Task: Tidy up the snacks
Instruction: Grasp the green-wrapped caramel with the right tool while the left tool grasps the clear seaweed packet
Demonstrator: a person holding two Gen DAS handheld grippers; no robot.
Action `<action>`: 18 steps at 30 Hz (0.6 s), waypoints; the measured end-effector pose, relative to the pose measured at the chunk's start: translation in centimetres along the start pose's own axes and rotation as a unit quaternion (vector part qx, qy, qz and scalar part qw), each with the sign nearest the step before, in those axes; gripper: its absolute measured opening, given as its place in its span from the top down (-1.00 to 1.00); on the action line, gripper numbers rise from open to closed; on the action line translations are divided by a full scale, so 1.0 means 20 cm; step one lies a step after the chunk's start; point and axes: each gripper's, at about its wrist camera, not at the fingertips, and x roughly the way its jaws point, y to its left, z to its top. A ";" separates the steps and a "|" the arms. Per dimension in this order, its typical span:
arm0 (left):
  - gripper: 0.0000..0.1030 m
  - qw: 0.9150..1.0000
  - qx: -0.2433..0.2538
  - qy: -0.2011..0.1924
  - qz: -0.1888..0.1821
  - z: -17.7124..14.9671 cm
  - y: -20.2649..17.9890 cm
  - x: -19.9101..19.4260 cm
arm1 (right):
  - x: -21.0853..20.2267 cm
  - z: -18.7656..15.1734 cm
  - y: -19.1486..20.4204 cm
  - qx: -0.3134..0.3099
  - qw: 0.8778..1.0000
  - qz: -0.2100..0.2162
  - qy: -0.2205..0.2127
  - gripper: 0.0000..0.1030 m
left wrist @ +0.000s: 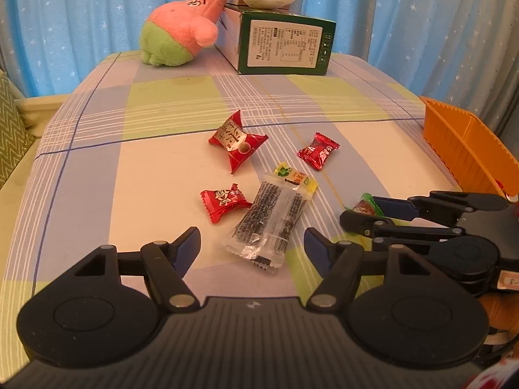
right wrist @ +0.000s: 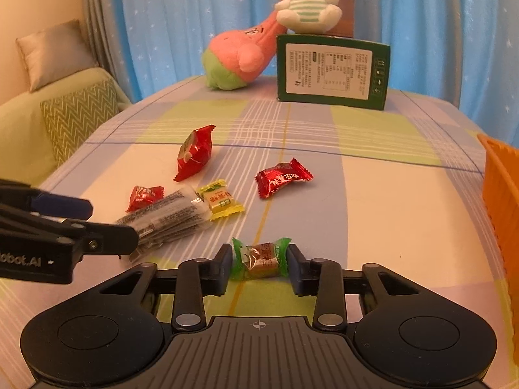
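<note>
The orange basket (right wrist: 501,194) is cut off by the right edge of both views, so its contents cannot be judged. The white plush bunny (right wrist: 306,3) is cropped at the top in the left wrist view. The print on the green carton (right wrist: 332,71) is too small to be read, and the characters on the snack wrappers are blurred. On the side of the left gripper (left wrist: 251,246), as seen from the right wrist camera, part of a logo reading "obot.AI" can be made out.

The fingers of the right gripper (right wrist: 259,267) are clenched on a green-ended wrapped candy (right wrist: 259,259), pinched at both twisted ends just above the plaid-covered counter (right wrist: 373,201). In the left wrist view only a corner of that candy shows past the right gripper's tip.

The left gripper's fingers are spread and released, with the near end of a clear sesame-bar packet (left wrist: 269,220) lying on the counter between them; whether the pads touch it cannot be told. A yellow candy (left wrist: 296,176) rests touching the packet's far end. Three red-wrapped snacks (left wrist: 238,142) are scattered nearby.
</note>
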 end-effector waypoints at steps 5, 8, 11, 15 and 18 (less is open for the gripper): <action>-0.26 1.000 0.020 0.003 -0.008 0.04 -0.03 0.05 | -0.03 0.01 -0.03 0.012 1.000 -0.004 -0.005 0.48; -0.18 0.999 0.038 0.009 -0.010 0.06 -0.06 0.10 | -0.06 0.03 -0.07 0.028 1.000 -0.006 -0.007 0.48; -0.11 0.998 0.055 0.018 -0.013 0.08 -0.07 0.14 | -0.09 0.04 -0.11 0.040 0.999 -0.007 -0.007 0.48; 0.03 0.996 0.078 0.035 -0.011 0.09 -0.10 0.20 | -0.11 0.03 -0.13 0.047 0.999 -0.006 -0.004 0.48; 0.28 0.995 0.089 0.044 -0.004 0.08 -0.12 0.22 | -0.12 0.03 -0.14 0.051 0.999 -0.005 -0.003 0.48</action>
